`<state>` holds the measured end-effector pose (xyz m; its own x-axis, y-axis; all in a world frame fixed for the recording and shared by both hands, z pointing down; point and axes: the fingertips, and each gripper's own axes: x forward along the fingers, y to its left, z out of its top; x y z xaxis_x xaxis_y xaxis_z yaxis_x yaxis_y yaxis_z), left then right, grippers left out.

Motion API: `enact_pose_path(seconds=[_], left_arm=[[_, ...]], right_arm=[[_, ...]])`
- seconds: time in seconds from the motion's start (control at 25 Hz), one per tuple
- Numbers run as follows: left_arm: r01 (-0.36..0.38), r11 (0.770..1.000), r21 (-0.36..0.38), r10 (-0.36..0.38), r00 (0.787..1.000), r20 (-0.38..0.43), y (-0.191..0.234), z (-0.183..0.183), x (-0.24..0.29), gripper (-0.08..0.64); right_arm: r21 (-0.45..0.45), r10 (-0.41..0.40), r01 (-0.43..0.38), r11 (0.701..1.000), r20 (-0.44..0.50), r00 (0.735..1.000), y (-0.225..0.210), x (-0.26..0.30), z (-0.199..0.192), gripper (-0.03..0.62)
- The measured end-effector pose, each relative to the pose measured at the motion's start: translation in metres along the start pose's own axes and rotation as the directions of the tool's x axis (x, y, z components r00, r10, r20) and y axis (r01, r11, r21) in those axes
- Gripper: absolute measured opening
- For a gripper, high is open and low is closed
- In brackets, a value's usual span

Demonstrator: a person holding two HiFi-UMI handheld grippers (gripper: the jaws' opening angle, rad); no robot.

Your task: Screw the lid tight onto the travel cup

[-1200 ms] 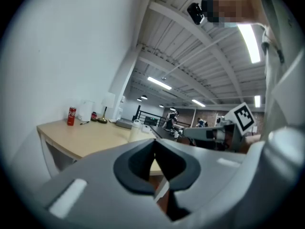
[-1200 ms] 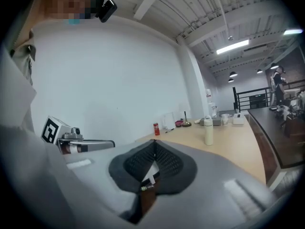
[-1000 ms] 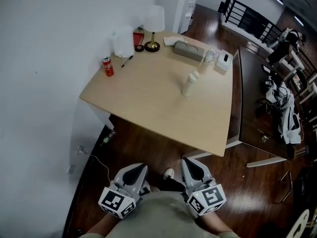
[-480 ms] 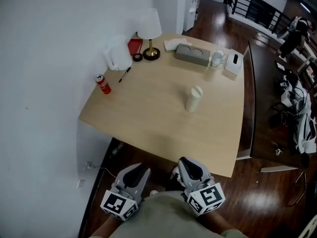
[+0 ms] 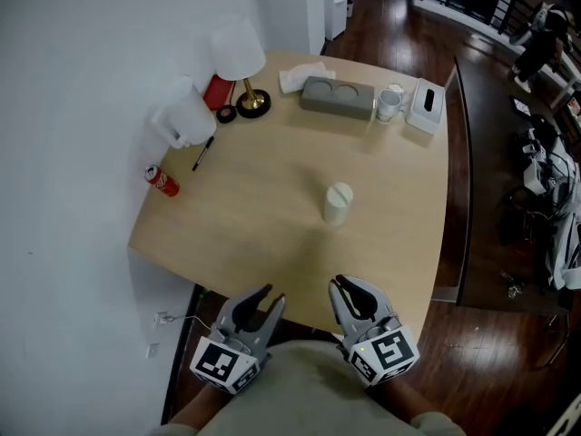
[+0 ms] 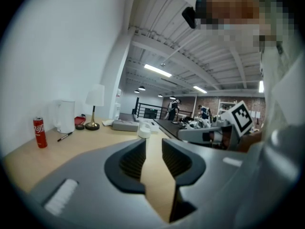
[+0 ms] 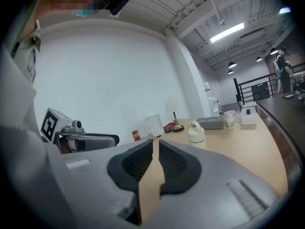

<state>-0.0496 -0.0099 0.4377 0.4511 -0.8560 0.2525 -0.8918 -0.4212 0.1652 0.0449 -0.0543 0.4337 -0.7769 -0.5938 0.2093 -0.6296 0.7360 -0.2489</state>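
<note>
Cream-coloured and slim, the travel cup (image 5: 337, 204) stands upright near the middle of the pale wooden table (image 5: 254, 234), its long axis vertical and its lid (image 5: 339, 193) facing up. The head view looks almost straight down on it, so the body is foreshortened. The right gripper view shows it side-on, with a loop handle rising from the lid. Whether that lid is turned fully home cannot be told from any view. In the left gripper view the cup is only a small pale shape beyond the jaw tips. Both grippers hang at the table's near edge, well apart from the cup. The left gripper (image 5: 263, 296) has its jaws a modest way apart and they have just been opening, with only bare tabletop between them. The right gripper (image 5: 343, 284) shows a narrow slit that has also just been widening, with nothing in it. Along the far side sit a red can (image 5: 163, 181), a white jug (image 5: 186, 121), a lamp (image 5: 241, 62), a grey tray (image 5: 337, 97) and a mug (image 5: 389, 104). The person's forearms are cut off by the lower edge of the head view.
</note>
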Motion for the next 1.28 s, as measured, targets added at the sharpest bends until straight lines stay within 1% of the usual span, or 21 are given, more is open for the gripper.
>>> enact_pose_path(seconds=[0.12, 0.2, 0.32, 0.36, 0.48, 0.64, 0.76, 0.8, 0.92, 1.0, 1.08, 1.2, 1.28], left_arm=[[0.018, 1.0, 0.009, -0.018, 1.0, -0.017, 0.01, 0.002, 0.021, 0.1], [0.045, 0.999, 0.018, -0.045, 0.999, -0.02, 0.017, 0.004, 0.039, 0.109], [0.123, 0.992, 0.038, -0.121, 0.992, -0.047, 0.028, 0.001, 0.072, 0.174], [0.15, 0.988, 0.047, -0.147, 0.987, -0.065, 0.031, -0.002, 0.082, 0.196], [0.22, 0.973, 0.073, -0.21, 0.971, -0.115, 0.042, -0.014, 0.113, 0.227], [0.301, 0.946, 0.118, -0.281, 0.946, -0.163, 0.048, -0.034, 0.156, 0.236], [0.36, 0.927, 0.109, -0.337, 0.923, -0.185, 0.043, -0.05, 0.186, 0.253], [0.383, 0.918, 0.104, -0.358, 0.913, -0.196, 0.04, -0.057, 0.196, 0.261], [0.435, 0.896, 0.093, -0.402, 0.881, -0.249, 0.035, -0.08, 0.22, 0.316], [0.444, 0.893, 0.071, -0.412, 0.871, -0.267, 0.036, -0.084, 0.231, 0.338], [0.454, 0.889, 0.056, -0.426, 0.865, -0.265, 0.034, -0.084, 0.241, 0.359], [0.481, 0.874, 0.064, -0.447, 0.85, -0.278, 0.028, -0.091, 0.255, 0.37], [0.502, 0.862, 0.075, -0.458, 0.833, -0.312, 0.022, -0.097, 0.259, 0.378]], right_arm=[[0.011, -0.042, 0.042, 0.999, 0.01, 0.999, -0.016, 0.002, 0.006, 0.028], [0.008, -0.074, 0.074, 0.997, 0.013, 0.997, -0.026, 0.005, 0.009, 0.029], [0.0, -0.141, 0.141, 0.99, 0.027, 0.99, -0.039, 0.009, 0.018, 0.068], [0.002, -0.169, 0.169, 0.986, 0.034, 0.985, -0.043, 0.01, 0.021, 0.076], [0.012, -0.259, 0.258, 0.966, 0.054, 0.964, -0.052, 0.01, 0.031, 0.1], [0.005, -0.357, 0.357, 0.934, 0.058, 0.932, -0.066, 0.011, 0.04, 0.112], [0.019, -0.409, 0.409, 0.913, 0.041, 0.912, -0.075, 0.01, 0.042, 0.112], [0.022, -0.421, 0.42, 0.907, 0.033, 0.907, -0.076, 0.009, 0.042, 0.112], [0.031, -0.437, 0.437, 0.899, 0.007, 0.899, -0.076, 0.01, 0.039, 0.112], [0.038, -0.44, 0.44, 0.897, -0.015, 0.898, -0.075, 0.011, 0.033, 0.112], [0.052, -0.442, 0.443, 0.895, -0.039, 0.896, -0.075, 0.011, 0.026, 0.112], [0.072, -0.439, 0.442, 0.894, -0.064, 0.896, -0.078, 0.015, 0.019, 0.112], [0.076, -0.431, 0.436, 0.897, -0.069, 0.9, -0.08, 0.019, 0.018, 0.112]])
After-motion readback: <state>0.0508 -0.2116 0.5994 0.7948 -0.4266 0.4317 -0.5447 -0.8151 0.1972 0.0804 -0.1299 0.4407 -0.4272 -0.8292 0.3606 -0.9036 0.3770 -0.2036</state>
